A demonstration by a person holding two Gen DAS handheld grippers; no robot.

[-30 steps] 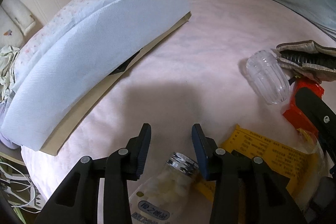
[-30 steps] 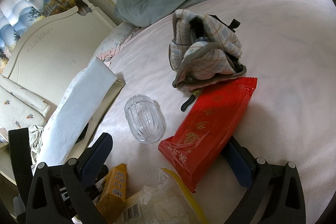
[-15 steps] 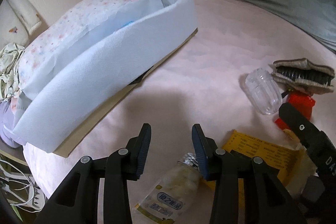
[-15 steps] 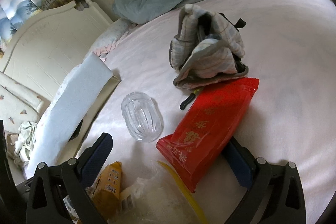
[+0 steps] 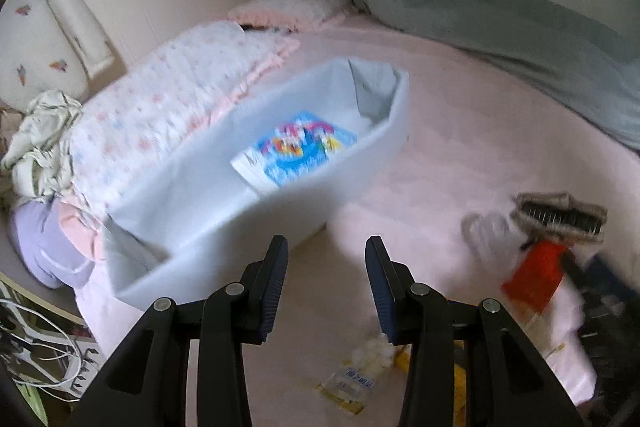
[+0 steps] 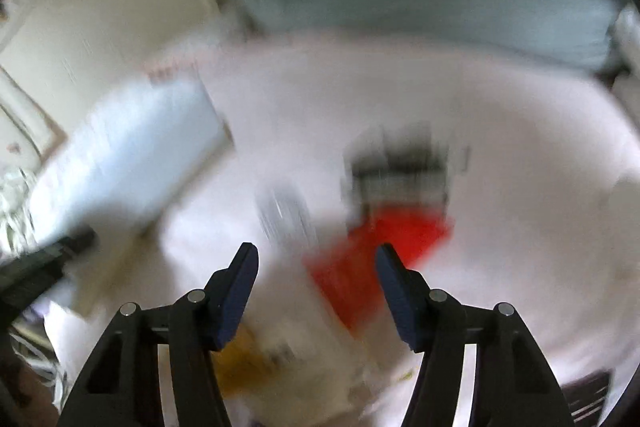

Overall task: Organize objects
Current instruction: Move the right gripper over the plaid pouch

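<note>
Motion blur smears the red packet (image 6: pixel 380 251) and clear jar (image 6: pixel 286 217) beyond the right tongs (image 6: pixel 316 291).

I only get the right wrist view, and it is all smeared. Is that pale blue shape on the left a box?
Observer: Yes, an open box; a blue packet lies inside it.
Visitor: And the dark blur above the red one?
Observer: A cloth bundle with something black inside, touching the red packet.
Visitor: Is the left tool carrying anything?
Observer: No. The left tool is open, with nothing between its fingers.
</note>
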